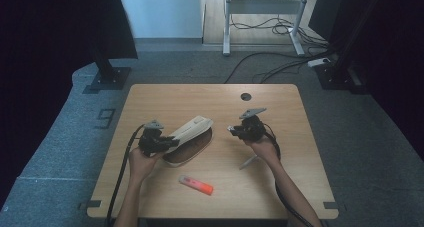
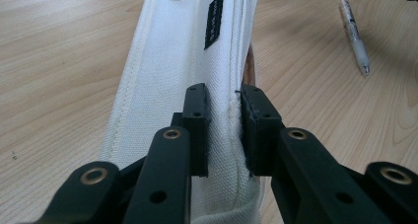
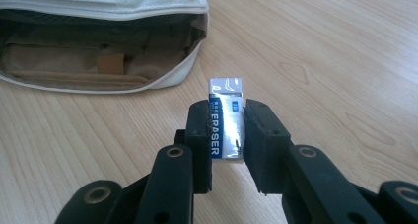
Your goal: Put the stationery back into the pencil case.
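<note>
Canvas pouch (image 1: 189, 134): lies open at worktop (image 1: 280, 187) centre, flap lifted.
Left tongs (image 2: 224, 130): clamped on the flap's seam; forearm enters from below, wrist angled right.
Right tongs (image 3: 226, 135): pinching an eraser (image 3: 226, 118), aimed at the pouch mouth.
Pen (image 2: 355, 36): on worktop.
</note>
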A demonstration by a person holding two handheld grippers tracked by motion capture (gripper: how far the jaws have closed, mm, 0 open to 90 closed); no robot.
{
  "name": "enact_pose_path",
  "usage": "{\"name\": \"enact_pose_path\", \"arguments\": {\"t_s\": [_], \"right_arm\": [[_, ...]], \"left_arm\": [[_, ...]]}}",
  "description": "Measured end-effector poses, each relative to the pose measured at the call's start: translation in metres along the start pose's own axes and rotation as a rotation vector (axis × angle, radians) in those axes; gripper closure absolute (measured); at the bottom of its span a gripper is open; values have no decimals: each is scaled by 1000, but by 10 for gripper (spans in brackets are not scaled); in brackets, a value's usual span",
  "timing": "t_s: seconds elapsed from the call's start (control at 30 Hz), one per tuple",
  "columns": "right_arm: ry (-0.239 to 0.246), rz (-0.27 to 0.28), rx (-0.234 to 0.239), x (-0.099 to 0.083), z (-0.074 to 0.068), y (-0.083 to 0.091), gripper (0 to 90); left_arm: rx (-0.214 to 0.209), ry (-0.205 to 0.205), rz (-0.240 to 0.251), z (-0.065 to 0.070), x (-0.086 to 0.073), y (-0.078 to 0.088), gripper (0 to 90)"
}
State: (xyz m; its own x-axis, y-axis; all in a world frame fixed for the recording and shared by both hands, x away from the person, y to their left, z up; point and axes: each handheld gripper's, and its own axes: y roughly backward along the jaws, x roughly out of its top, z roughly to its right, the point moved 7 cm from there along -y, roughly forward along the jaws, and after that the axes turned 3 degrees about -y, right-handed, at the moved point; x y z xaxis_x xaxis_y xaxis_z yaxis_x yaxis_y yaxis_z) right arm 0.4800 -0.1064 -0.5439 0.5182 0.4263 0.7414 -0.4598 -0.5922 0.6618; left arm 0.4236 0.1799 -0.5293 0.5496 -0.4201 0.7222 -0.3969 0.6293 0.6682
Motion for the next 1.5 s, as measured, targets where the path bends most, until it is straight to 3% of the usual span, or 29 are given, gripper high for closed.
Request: {"name": "enact_pose_path", "arguments": {"t_s": [0.97, 1.5], "right_arm": [[57, -31, 53, 21, -42, -46, 713], [58, -56, 57, 27, -52, -71, 713]], "left_arm": [[-7, 0, 3, 2, 1, 2, 750], [-13, 1, 8, 3, 1, 3, 750]]}}
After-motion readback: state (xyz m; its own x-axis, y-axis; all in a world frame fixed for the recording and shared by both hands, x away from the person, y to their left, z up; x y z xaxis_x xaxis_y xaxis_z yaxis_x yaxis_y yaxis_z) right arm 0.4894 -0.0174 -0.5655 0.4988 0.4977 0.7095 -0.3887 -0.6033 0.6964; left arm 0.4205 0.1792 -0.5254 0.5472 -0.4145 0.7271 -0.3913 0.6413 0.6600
